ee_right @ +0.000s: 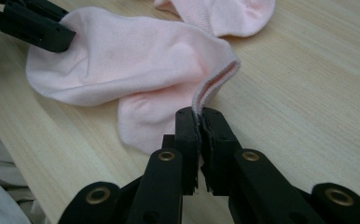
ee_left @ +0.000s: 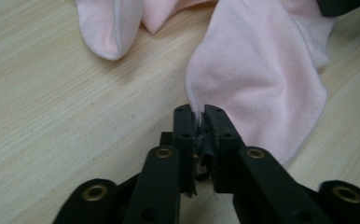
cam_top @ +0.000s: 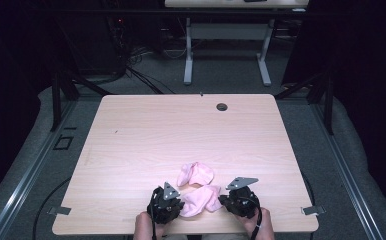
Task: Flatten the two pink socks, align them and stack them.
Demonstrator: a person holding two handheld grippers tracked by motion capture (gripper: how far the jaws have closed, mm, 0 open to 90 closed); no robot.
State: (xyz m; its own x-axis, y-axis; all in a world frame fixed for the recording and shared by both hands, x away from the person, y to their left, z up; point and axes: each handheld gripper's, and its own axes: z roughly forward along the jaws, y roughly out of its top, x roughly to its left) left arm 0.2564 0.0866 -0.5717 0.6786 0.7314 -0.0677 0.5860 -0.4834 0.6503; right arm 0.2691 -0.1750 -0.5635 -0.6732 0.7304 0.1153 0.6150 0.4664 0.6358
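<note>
Two pale pink socks lie near the front edge of the wooden table [cam_top: 181, 135]. The nearer sock [cam_top: 201, 200] [ee_left: 262, 79] [ee_right: 122, 65] stretches between both grippers. My left gripper [cam_top: 173, 202] [ee_left: 197, 112] is shut on one end of it. My right gripper [cam_top: 231, 197] [ee_right: 198, 112] is shut on the ribbed cuff at its other end. In the right gripper view the left gripper [ee_right: 33, 25] shows at the top left, pinching the sock's far end. The second sock [cam_top: 195, 174] [ee_left: 108, 25] [ee_right: 225, 14] lies crumpled just behind, touching the first.
A round cable hole [cam_top: 222, 106] sits near the table's far edge. Beyond the table stand a second desk's white legs [cam_top: 188, 55] and loose cables on grey carpet. The person's hands [cam_top: 146, 225] come in at the front edge.
</note>
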